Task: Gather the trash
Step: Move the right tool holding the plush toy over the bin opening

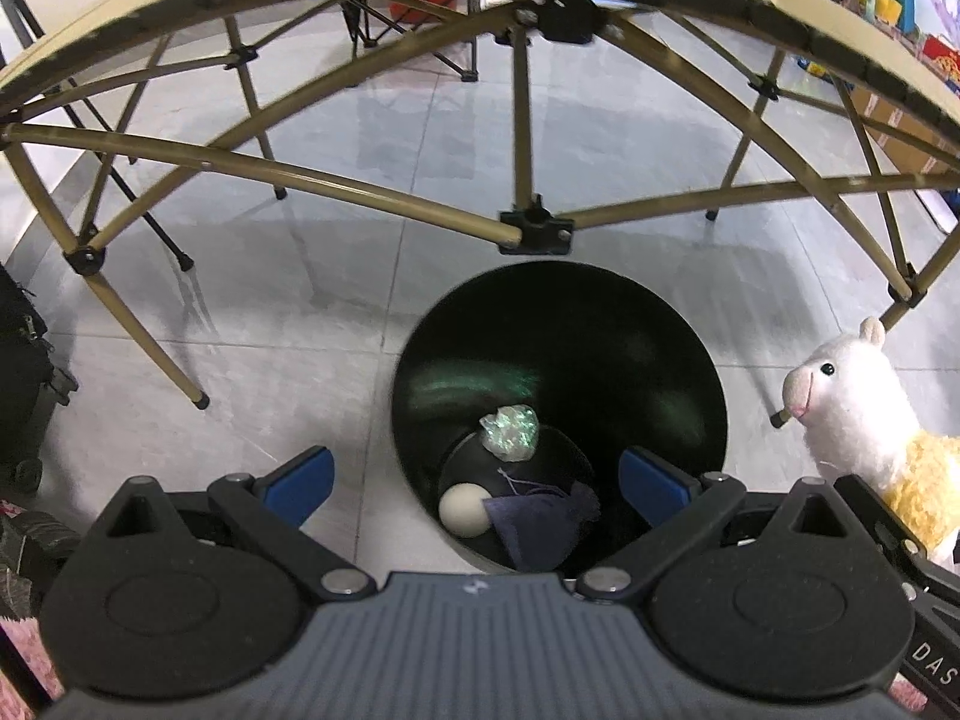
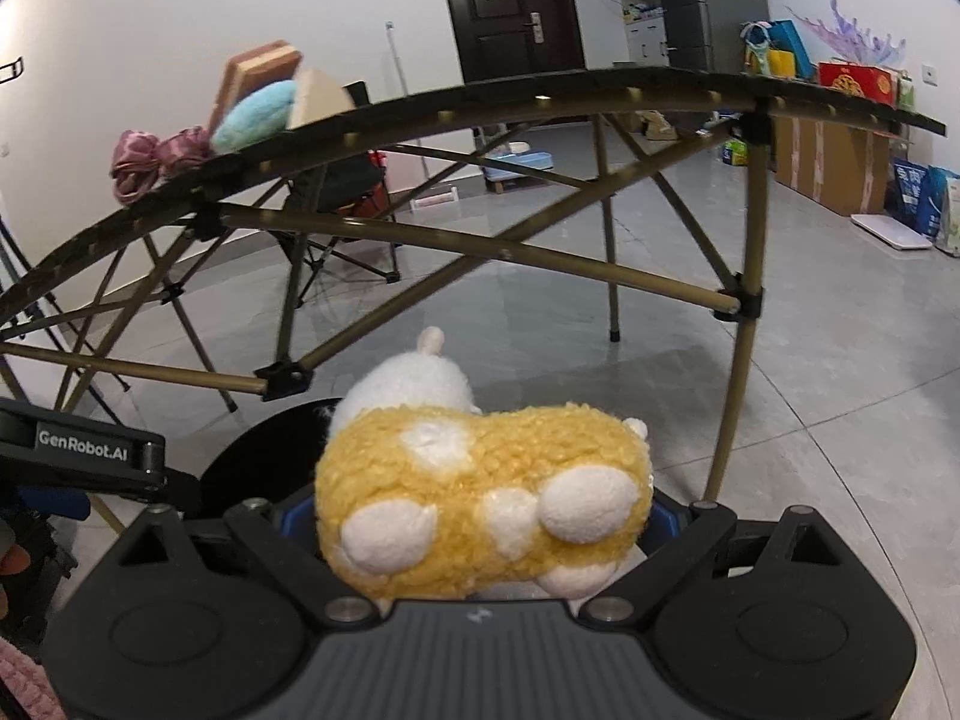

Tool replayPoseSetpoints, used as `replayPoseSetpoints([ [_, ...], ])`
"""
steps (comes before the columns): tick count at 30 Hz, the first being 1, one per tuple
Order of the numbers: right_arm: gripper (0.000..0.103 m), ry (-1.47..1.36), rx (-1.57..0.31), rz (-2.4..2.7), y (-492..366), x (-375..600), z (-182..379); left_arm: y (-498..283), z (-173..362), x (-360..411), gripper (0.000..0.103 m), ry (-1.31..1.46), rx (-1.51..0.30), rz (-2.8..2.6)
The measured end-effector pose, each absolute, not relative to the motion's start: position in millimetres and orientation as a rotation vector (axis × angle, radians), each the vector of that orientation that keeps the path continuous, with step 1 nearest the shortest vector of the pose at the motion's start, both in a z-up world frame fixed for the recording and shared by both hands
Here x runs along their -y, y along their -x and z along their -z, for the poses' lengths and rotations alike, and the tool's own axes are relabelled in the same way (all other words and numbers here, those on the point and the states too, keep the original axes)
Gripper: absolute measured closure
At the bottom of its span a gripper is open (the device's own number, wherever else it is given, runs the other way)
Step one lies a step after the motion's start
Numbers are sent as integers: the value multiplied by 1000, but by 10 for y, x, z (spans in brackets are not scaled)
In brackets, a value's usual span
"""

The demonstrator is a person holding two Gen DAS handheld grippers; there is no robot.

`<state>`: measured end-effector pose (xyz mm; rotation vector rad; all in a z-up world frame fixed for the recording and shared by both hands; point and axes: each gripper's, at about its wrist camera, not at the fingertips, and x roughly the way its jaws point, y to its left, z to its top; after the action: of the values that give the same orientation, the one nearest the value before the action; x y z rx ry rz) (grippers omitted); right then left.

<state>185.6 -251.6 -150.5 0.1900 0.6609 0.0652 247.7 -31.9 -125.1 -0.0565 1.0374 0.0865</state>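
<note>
A black round trash bin (image 1: 690,372) stands on the floor under the folding table's edge. Inside it lie a crumpled clear wrapper (image 1: 511,431), a white ball (image 1: 463,509) and a dark blue cloth pouch (image 1: 540,522). My left gripper (image 1: 477,483) is open and empty, held right above the bin's near rim. My right gripper (image 2: 483,519) is shut on a yellow and white alpaca plush (image 2: 480,492), which also shows at the right of the left wrist view (image 1: 858,426), beside the bin. The bin's rim (image 2: 264,438) shows just behind the plush.
The folding table (image 2: 540,96) with tan crossed legs (image 1: 522,120) arches overhead. On its top lie a pink cloth bundle (image 2: 150,159), a light blue plush (image 2: 255,117) and a book (image 2: 258,75). A black bag (image 1: 21,384) stands at left. Boxes (image 2: 828,162) line the right wall.
</note>
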Motion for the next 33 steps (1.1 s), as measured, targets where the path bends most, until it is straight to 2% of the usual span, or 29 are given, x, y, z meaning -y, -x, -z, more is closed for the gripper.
replayPoseSetpoints([
  [18,7,-139,-712,-180,-2022,1768,1319,-2238,1073,-409,0,123,-968,-188],
  [33,7,-136,-842,-202,-2381,1296,1474,-2077,1142,-981,0,164,-973,-279],
])
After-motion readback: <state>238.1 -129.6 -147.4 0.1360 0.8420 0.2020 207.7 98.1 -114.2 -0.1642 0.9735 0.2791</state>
